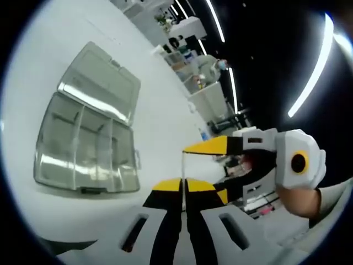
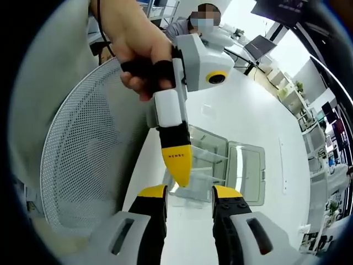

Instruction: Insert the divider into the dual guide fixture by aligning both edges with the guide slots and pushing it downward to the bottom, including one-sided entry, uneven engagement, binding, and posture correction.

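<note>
A thin clear divider (image 1: 183,179) is being pinched edge-on between the pressed-together jaws of the left gripper (image 1: 183,185), while the right gripper (image 2: 190,191) is being held spread above the open compartment box (image 2: 220,160) on the white table (image 1: 160,110).

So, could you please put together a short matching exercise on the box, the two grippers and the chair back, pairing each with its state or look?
Things:
1. box
2. left gripper
3. right gripper
4. chair back

States:
A. jaws apart
B. lid open, lying on the white table
C. white mesh full of small holes
D. jaws closed together

Pairs: 1-B, 2-D, 3-A, 4-C
</note>
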Motion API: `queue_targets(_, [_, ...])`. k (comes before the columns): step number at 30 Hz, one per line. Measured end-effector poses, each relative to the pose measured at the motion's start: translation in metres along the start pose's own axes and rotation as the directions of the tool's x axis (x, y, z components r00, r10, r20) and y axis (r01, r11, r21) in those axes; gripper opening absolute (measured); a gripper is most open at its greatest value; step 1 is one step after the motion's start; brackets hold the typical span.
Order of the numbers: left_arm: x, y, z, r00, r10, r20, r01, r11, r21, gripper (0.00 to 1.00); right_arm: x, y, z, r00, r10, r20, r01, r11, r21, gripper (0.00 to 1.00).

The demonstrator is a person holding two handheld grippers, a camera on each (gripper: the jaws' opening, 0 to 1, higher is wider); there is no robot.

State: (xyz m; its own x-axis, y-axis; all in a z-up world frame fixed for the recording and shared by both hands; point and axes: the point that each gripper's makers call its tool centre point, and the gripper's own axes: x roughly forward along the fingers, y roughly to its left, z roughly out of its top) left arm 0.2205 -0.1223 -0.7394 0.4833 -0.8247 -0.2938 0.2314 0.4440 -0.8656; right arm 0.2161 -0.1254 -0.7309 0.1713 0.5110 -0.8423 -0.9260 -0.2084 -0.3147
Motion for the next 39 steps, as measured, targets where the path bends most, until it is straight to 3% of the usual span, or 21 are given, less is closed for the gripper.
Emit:
queue_targets(6, [-0.005,0.001,0.005,1.0,-0.012,0.012,0.011,1.0,0.027,0.0,-0.007,-0.005,0.005,1.0,0.005,0.029,-0.006,1.0,0.016,0.25])
queue_targets(8, [-0.008,0.001,0.005,1.0,-0.022,0.0,0.022,0.998,0.056,0.0,-0.011,-0.007,0.01,0.997,0.023,0.07,-0.028,0.998,0.061,0.24])
queue_targets(17, [-0.028,-0.008,0.011,0.995,-0.093,-0.027,0.097,0.972,0.216,0.0,-0.017,-0.017,0.017,0.989,0.088,0.121,-0.105,0.985,0.135,0.19])
queue_targets(24, [-0.037,-0.02,0.008,0.988,-0.127,-0.089,0.151,0.911,0.383,0.0,-0.015,-0.019,0.035,0.97,0.175,0.166,-0.203,0.964,0.171,0.15])
queue_targets(29, [-0.041,-0.023,0.006,0.985,-0.127,-0.116,0.166,0.882,0.442,0.0,-0.012,-0.008,0.041,0.95,0.267,0.165,-0.296,0.937,0.186,0.1])
queue_targets(30, [-0.042,-0.024,0.006,0.984,-0.132,-0.119,0.172,0.873,0.457,0.0,-0.01,-0.008,0.041,0.952,0.262,0.16,-0.287,0.943,0.166,0.1])
queue_targets(36, [-0.047,-0.022,0.004,0.984,-0.116,-0.137,0.171,0.838,0.519,0.0,-0.007,0.0,0.047,0.934,0.325,0.152,-0.347,0.924,0.159,0.07])
queue_targets(39, [-0.047,-0.022,0.002,0.983,-0.107,-0.15,0.174,0.807,0.564,0.0,-0.006,0.005,0.048,0.924,0.354,0.146,-0.376,0.911,0.168,0.05])
